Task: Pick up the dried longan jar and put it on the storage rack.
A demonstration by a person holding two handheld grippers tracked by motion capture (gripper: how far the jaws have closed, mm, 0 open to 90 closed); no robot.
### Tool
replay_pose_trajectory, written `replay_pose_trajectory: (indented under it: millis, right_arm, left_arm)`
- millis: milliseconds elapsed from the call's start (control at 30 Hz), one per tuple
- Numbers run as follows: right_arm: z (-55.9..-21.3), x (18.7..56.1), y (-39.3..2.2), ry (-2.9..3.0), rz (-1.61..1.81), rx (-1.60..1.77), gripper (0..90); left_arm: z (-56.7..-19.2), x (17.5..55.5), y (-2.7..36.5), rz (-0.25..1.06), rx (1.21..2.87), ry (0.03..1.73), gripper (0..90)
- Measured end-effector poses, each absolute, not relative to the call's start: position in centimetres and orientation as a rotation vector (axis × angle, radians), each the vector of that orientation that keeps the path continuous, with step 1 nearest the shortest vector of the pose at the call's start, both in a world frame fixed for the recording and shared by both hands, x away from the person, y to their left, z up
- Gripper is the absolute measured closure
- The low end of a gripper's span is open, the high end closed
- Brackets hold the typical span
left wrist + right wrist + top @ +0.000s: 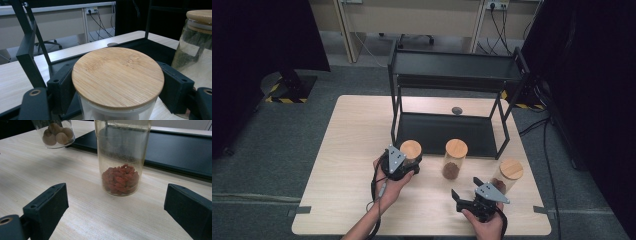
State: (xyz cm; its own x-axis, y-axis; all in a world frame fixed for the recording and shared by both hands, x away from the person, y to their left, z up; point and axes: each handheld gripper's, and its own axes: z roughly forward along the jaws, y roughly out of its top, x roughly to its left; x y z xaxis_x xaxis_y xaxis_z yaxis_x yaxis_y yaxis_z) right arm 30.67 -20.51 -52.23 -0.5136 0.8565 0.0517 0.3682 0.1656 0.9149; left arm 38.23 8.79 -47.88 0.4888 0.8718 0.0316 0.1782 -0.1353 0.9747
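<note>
Left gripper (pixel 404 164): its fingers (pixel 61 86) pinch the clear glass jar with a round bamboo lid (pixel 117 77), at the left, near the black metal two-level shelf rack (pixel 452 75).
Right gripper (pixel 473 196): fingers spread wide, holding nothing, facing the middle glass jar of red dried berries (pixel 121 180) on the pale wooden surface (pixel 357 145).
Risk: I think smooth glass may slip, or the jar may knock the rack frame when lifted.
Hidden: the held jar's content and base; the lid covers them.

I take this for a lab or office test room: grey carpet floor (pixel 272 165), hazard-striped tape (pixel 286 100) by a stand base, wall sockets (pixel 497 5) with trailing cables (pixel 502 30), dark screens (pixel 257 45) flanking my light wooden bench (pixel 347 145).
</note>
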Motion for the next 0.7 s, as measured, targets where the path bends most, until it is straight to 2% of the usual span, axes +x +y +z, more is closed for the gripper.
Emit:
replay_pose_trajectory:
  millis: [700]
  right_arm:
    - [-52.2,30.7,-20.6,1.961,1.33,1.161,5.5]
  left_arm:
    - [-47.7,39.8,7.8,0.764,1.586,0.951,23.7]
